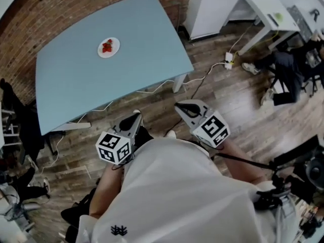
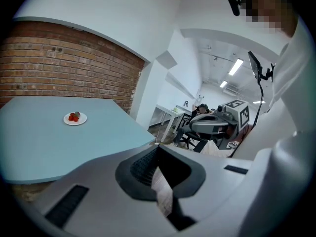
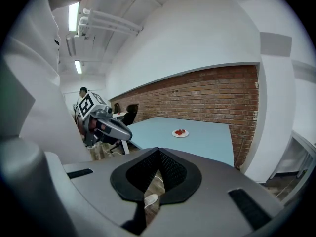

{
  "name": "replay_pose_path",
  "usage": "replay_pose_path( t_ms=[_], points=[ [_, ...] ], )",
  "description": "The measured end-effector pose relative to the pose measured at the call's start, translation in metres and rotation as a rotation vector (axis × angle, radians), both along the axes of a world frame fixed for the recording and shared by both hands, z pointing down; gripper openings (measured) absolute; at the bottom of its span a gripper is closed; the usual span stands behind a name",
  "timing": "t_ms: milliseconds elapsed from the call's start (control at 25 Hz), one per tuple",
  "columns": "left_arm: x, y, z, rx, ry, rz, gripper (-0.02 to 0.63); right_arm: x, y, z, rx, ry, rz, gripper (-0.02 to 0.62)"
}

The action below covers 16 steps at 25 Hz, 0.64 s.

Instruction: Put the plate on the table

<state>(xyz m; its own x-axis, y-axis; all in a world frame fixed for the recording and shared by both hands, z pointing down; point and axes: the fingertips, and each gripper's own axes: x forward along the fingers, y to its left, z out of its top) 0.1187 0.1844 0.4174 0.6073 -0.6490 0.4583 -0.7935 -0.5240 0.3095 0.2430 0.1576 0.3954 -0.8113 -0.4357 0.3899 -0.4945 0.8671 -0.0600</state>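
The left gripper [image 1: 134,116] has its jaws pressed together on nothing. The right gripper [image 1: 182,107] does too. Both are off the blue table [image 1: 136,70], above the wood floor [image 1: 228,105]. The white plate [image 1: 109,51] with red fruit [image 1: 107,46] sits on the table, well apart from both grippers.

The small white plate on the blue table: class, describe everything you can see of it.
The small round white plate lies flat on the light blue table, towards the brick-wall side and well in from every edge. Its material cannot be told at this size. A small heap of red food pieces sits at its middle, leaving a bare white rim all round. Only the table below and the food on top touch it.
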Motion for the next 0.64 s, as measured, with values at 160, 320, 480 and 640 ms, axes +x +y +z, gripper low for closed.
replay_pose_path(
  t_ms=[160, 320, 480, 640],
  points=[
    [0.003, 0.003, -0.004, -0.003, 0.012, -0.018, 0.000, -0.003, 0.003, -0.008, 0.019, -0.013, -0.026, 0.008],
    [-0.004, 0.003, 0.001, -0.011, 0.014, -0.018, 0.000, -0.008, 0.004, -0.008, 0.009, 0.001, -0.025, 0.006],
    [-0.019, 0.003, 0.003, -0.027, 0.020, -0.028, 0.000, -0.025, 0.002, -0.006, -0.010, 0.011, -0.040, 0.008],
    [-0.040, -0.005, 0.005, -0.039, 0.026, -0.040, 0.000, -0.046, -0.009, -0.009, -0.015, 0.018, -0.051, 0.006]
  ],
)
